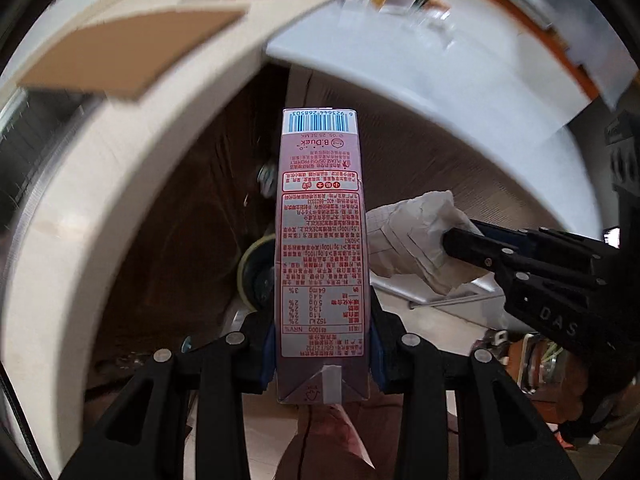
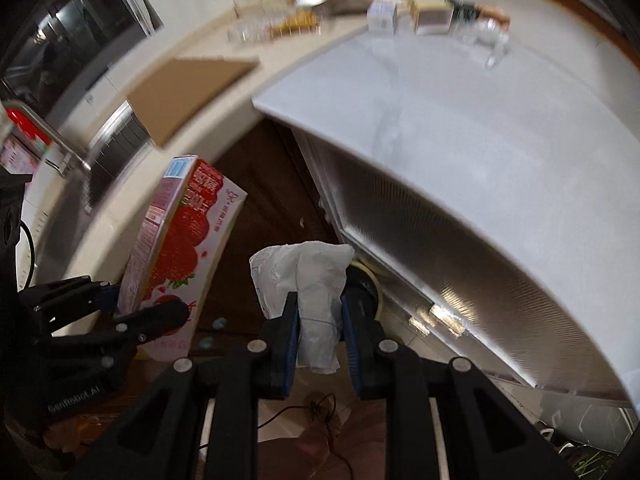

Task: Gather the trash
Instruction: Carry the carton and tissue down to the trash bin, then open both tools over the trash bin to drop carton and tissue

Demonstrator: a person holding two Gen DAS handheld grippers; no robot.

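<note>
Left wrist view first: my left gripper (image 1: 322, 356) points steeply down past the cream counter edge (image 1: 120, 184), and its blue pads are clenched on the two narrow sides of a pink drink carton (image 1: 320, 240). The carton is a tall slim box, printed with red text and a nutrition table, a blue barcode at its far end and a folded, taped seam at the end nearest the camera. Its long axis runs straight away from me along the fingers, barcode end leading, toward the dark brown cabinet front below the counter edge. Just right of the carton I see my right gripper (image 1: 460, 244) coming in from the right side, jaws closed on a crumpled white tissue (image 1: 412, 236) that sits close beside the carton without clearly touching it.

In the right wrist view the left gripper (image 2: 148, 312) shows at lower left, below the counter edge (image 2: 100, 216), with the carton (image 2: 176, 256) tilted, its strawberry-printed face toward this camera and its top leaning up and right. Further right, the right gripper (image 2: 320, 336) also points steeply down, its pads pinching the tissue (image 2: 308, 280), a wrinkled white wad bulging above the fingertips with a tail hanging below them. Its longer dimension runs along the fingers. Right of it lies a pale grey worktop (image 2: 460, 128), level with the counter.
</note>
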